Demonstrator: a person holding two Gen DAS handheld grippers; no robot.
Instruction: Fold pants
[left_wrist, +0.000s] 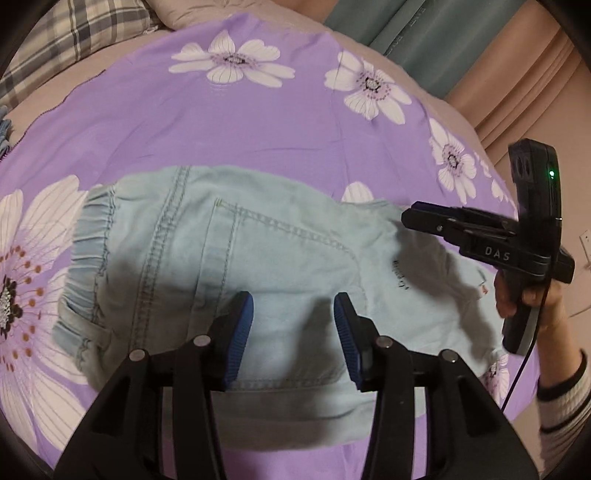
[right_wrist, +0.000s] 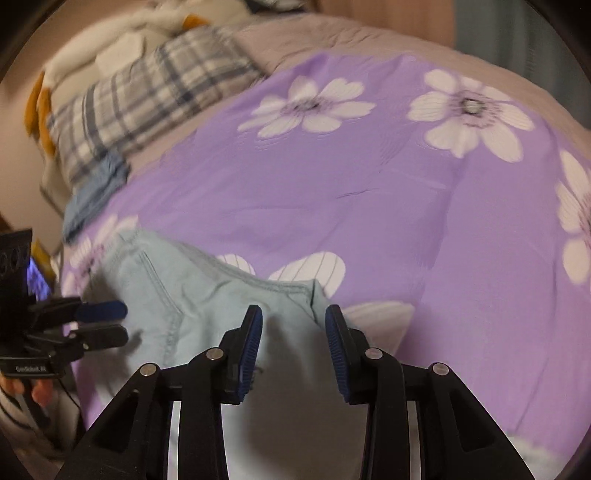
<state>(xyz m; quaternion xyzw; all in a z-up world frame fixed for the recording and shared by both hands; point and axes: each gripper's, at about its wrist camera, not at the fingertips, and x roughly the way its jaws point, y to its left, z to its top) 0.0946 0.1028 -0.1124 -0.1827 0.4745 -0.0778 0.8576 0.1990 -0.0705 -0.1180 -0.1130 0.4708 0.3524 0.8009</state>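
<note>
Pants (left_wrist: 236, 280), pale denim and folded into a compact block, lie flat on the purple flowered bedspread (left_wrist: 229, 125). Left tool (left_wrist: 293, 332) hovers over them, jaws spread wide, gripping nothing. Right tool (right_wrist: 293, 343) points across their far edge, equally wide and empty. A plaid pillow (right_wrist: 140, 99) lies beyond.

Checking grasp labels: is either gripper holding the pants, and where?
Neither. Left gripper and right gripper are open above the light denim pants.
</note>
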